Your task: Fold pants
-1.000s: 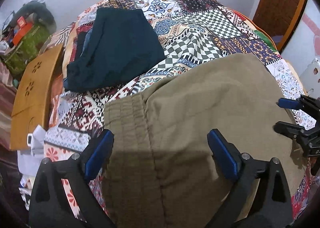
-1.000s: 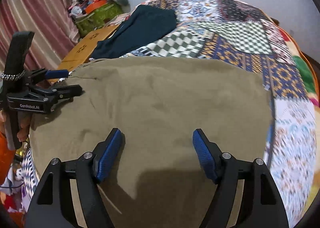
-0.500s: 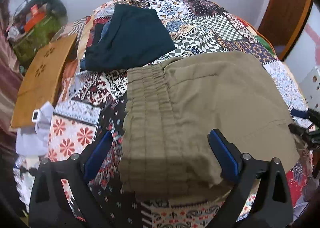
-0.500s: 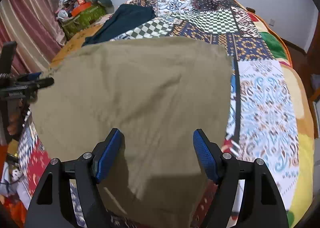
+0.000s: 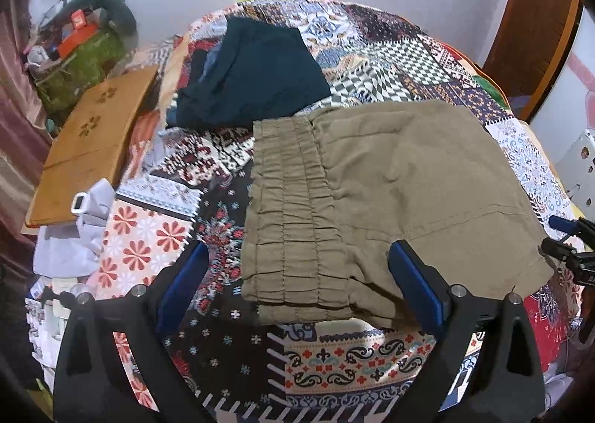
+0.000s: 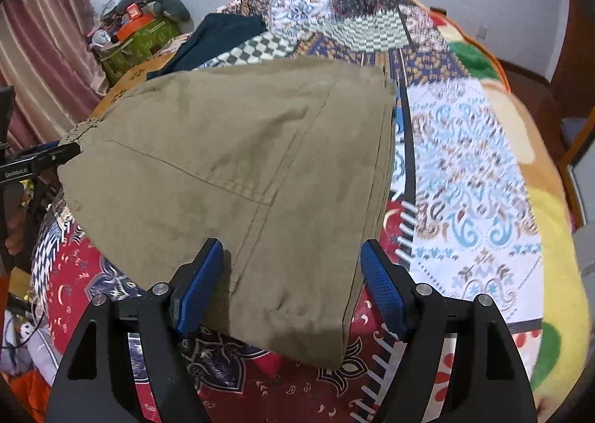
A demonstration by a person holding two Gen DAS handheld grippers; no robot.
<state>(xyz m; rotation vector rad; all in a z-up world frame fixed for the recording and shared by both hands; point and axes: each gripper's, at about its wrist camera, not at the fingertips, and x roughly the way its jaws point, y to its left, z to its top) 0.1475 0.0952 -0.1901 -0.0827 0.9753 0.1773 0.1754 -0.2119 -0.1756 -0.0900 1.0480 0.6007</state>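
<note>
Khaki pants (image 5: 390, 192) lie folded into a compact rectangle on the patchwork bedspread (image 5: 327, 356), elastic waistband (image 5: 290, 215) at the left end. My left gripper (image 5: 297, 293) is open and empty, above the pants' near edge. My right gripper (image 6: 290, 287) is open and empty, above the near edge of the pants (image 6: 238, 170) at the other end. The right gripper also shows at the right edge of the left wrist view (image 5: 569, 248). The left gripper shows at the left edge of the right wrist view (image 6: 33, 162).
A dark teal folded garment (image 5: 249, 77) lies behind the pants. A wooden board (image 5: 93, 140) and a pale cloth (image 5: 74, 233) lie off the bed's left side. A green cluttered bag (image 5: 81, 62) stands by the wall. A wooden door (image 5: 535, 21) is at far right.
Both grippers have pulled back and up from the pants, which now lie free and show whole. Both stay open.
</note>
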